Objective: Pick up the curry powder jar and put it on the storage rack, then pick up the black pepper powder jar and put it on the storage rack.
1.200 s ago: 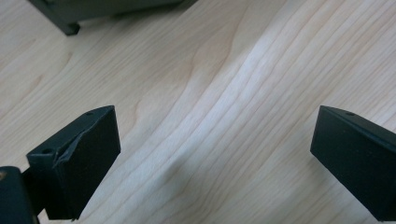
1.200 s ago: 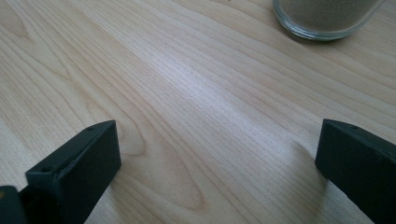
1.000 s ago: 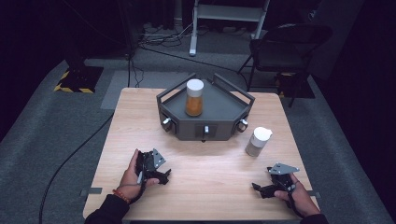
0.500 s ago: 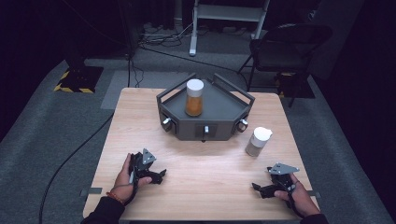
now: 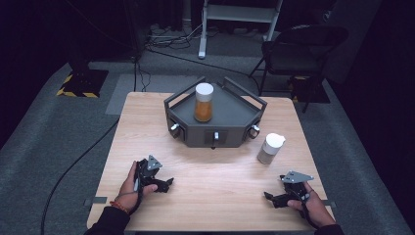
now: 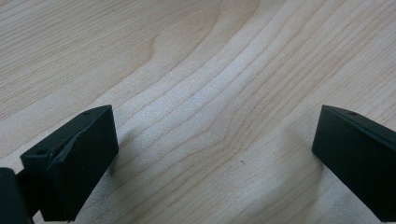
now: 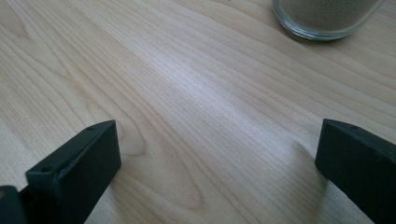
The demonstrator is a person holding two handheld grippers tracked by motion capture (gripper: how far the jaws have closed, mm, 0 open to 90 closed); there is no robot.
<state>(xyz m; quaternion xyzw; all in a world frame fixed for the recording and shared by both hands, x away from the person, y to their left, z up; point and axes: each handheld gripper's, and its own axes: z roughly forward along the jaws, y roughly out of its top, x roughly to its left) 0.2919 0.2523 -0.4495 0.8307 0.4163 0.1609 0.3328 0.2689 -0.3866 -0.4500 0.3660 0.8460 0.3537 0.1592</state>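
Left tongs (image 5: 166, 184): held in the person's left hand (image 5: 132, 188) low over the near left part of the pale wooden desk (image 5: 220, 196); jaws spread wide, released, nothing between them. In the left gripper view the black jaws stand far apart over bare wood grain.
Right tongs (image 5: 270, 197): held in the person's right hand (image 5: 308, 205) at the near right of the desk; jaws likewise spread wide and released, gripping nothing.
Small clear glass jar with a white lid and sandy contents (image 5: 270, 148): upright on the desk ahead of the right tongs, near them but apart; its base shows at the top edge of the right gripper view (image 7: 327, 16). It stands just beside the front right corner of the tray.
Path to the jar: bare wood lies between the right tongs and the jar.
Dark grey angular metal tray with side handles and front knobs (image 5: 230, 128): at the far middle of the desk, beyond both tongs.
Tall clear jar with a white lid and orange contents (image 5: 204, 102): upright inside the tray, walled round by its rim.
Beyond the desk: a black folding chair (image 5: 298, 49) at the far right, and black cables (image 5: 161, 39) on the grey carpet.
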